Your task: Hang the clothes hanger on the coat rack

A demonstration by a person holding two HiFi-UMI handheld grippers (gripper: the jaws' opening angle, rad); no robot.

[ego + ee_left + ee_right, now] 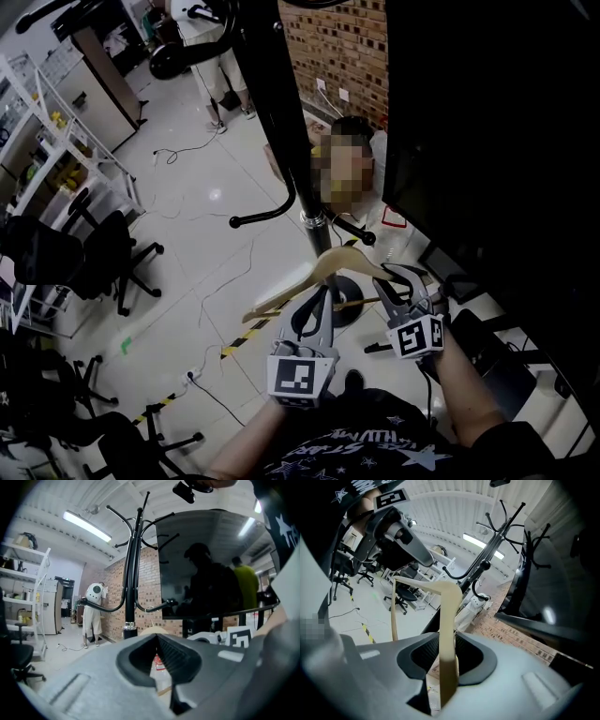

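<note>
The black coat rack (281, 122) rises in front of me, and its curved hooks show in the left gripper view (131, 573) and the right gripper view (487, 559). I hold the wooden clothes hanger (323, 267) in the air, low beside the rack's pole. The right gripper (405, 286) is shut on the end of one hanger arm (447, 620), which runs up from between its jaws (445, 667). The left gripper (321, 298) is shut on the hanger's thin lower bar, a sliver of which shows low in its jaws (161, 667). The hanger's top (153, 630) peeks over them.
A person (342, 159) crouches by the brick wall behind the rack. A large dark panel (487, 141) stands close on the right. Office chairs (112, 253) and white shelving (56, 141) fill the left. Cables and yellow-black tape (234, 347) lie on the floor.
</note>
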